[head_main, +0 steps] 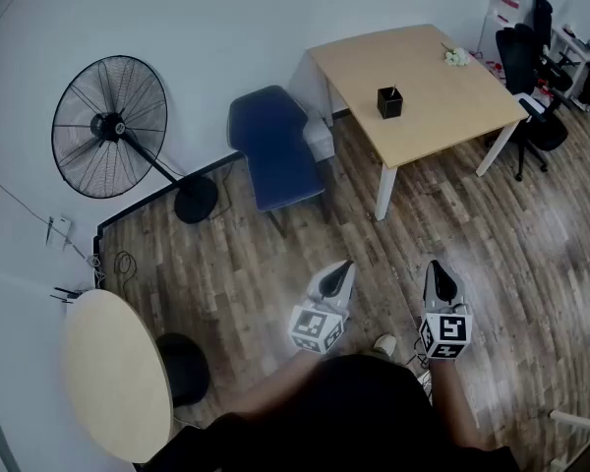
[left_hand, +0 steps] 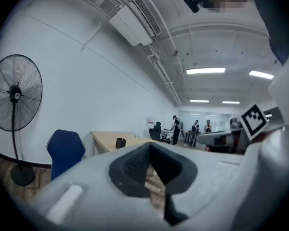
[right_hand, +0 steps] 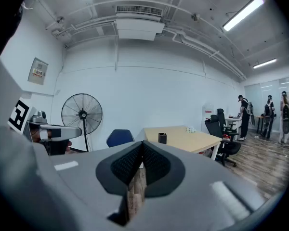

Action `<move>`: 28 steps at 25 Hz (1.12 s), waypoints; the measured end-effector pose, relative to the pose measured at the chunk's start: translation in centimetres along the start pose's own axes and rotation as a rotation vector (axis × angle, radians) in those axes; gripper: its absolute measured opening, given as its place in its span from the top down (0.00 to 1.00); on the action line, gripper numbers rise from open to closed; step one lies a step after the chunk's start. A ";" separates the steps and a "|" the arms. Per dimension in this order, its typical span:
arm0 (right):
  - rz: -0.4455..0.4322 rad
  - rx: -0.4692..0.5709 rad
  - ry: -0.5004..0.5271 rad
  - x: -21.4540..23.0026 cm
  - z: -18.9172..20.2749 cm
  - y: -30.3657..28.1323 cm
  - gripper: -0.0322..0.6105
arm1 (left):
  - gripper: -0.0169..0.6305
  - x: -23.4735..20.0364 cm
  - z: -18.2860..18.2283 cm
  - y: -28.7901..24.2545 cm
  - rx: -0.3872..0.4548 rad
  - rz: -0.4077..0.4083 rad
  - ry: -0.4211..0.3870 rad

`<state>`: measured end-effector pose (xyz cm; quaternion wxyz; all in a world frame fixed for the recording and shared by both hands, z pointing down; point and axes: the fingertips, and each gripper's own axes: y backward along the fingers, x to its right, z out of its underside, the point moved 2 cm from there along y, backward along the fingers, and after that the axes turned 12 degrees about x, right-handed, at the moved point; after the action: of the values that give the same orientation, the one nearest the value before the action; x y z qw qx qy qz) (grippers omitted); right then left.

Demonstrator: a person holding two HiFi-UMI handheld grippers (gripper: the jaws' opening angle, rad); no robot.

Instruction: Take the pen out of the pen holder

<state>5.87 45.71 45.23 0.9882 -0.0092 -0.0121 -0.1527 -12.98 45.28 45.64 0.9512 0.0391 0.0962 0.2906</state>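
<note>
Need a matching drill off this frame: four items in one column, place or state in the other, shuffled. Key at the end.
Column one
1. pen holder
2. chair
3. fan
4. right gripper

Column two
A. black, on a pole stand, left of the chair
B. jaws together, nothing held
C. standing on the wooden table
D. blue, between the fan and the table

Pairs: 1-C, 2-D, 3-A, 4-B
</note>
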 end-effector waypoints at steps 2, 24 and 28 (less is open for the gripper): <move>-0.004 0.007 -0.003 0.4 -0.2 0.0 0.95 | 0.97 0.2 0.1 -0.5 -0.004 0.003 0.004; -0.050 0.056 -0.020 10.6 1.0 -1.9 0.95 | 0.97 6.3 2.9 -10.6 0.033 -0.041 -0.048; -0.056 0.046 -0.034 12.4 1.5 -2.2 0.95 | 0.97 7.1 3.4 -12.4 0.033 -0.050 -0.046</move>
<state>16.94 39.88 47.09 0.9831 0.0114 -0.0328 -0.1798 0.21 38.94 46.25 0.9593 0.0589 0.0798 0.2643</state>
